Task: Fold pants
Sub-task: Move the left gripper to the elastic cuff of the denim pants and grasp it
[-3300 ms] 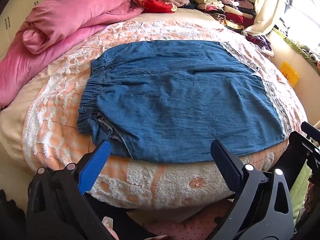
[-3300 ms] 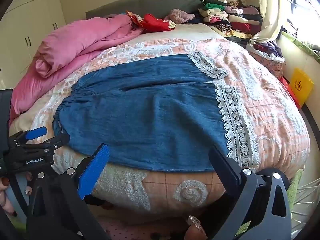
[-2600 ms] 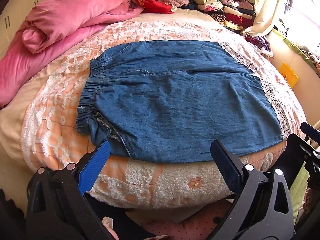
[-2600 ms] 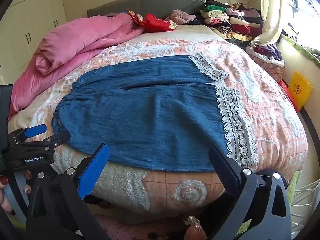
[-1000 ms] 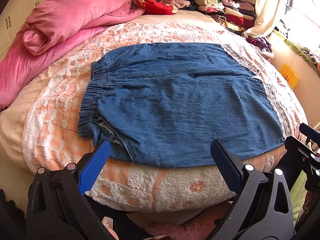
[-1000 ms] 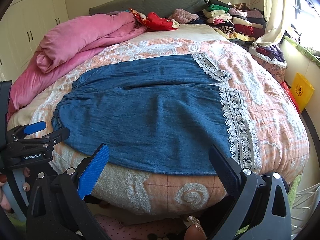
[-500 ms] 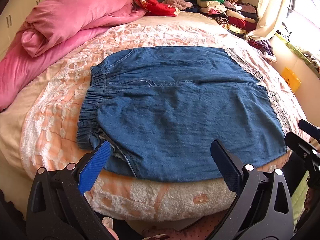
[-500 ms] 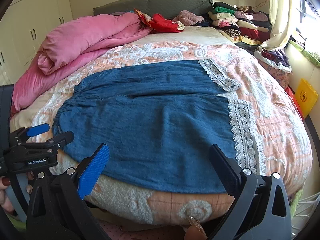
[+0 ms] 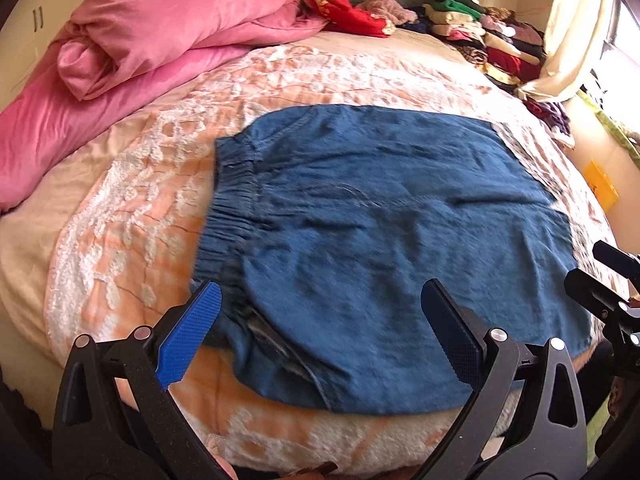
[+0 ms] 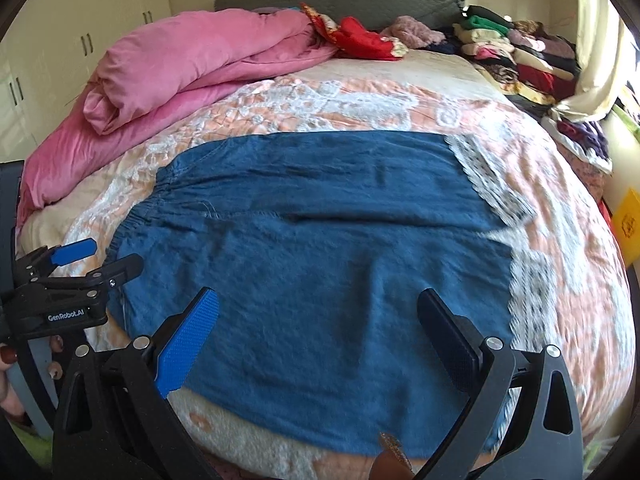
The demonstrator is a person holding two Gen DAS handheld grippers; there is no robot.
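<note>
Blue denim pants (image 9: 384, 232) with an elastic waistband at the left and white lace hems (image 10: 492, 184) at the right lie flat across the bed. They also show in the right wrist view (image 10: 328, 248). My left gripper (image 9: 320, 328) is open and empty, over the near edge by the waistband corner. My right gripper (image 10: 318, 328) is open and empty, over the near edge of the near leg. The left gripper also shows at the left of the right wrist view (image 10: 96, 260), and the right gripper at the right of the left wrist view (image 9: 600, 276).
The bed has a peach and white lace bedspread (image 9: 132, 208). A rolled pink duvet (image 10: 180, 68) lies at the back left. Red cloth (image 10: 360, 38) and stacked folded clothes (image 10: 516, 52) sit by the grey headboard. A yellow box (image 10: 628, 224) is on the floor at the right.
Both grippers have moved forward and lower toward the near edge of the pants, which now fill more of each view. The pants have not moved. Both grippers stay open.
</note>
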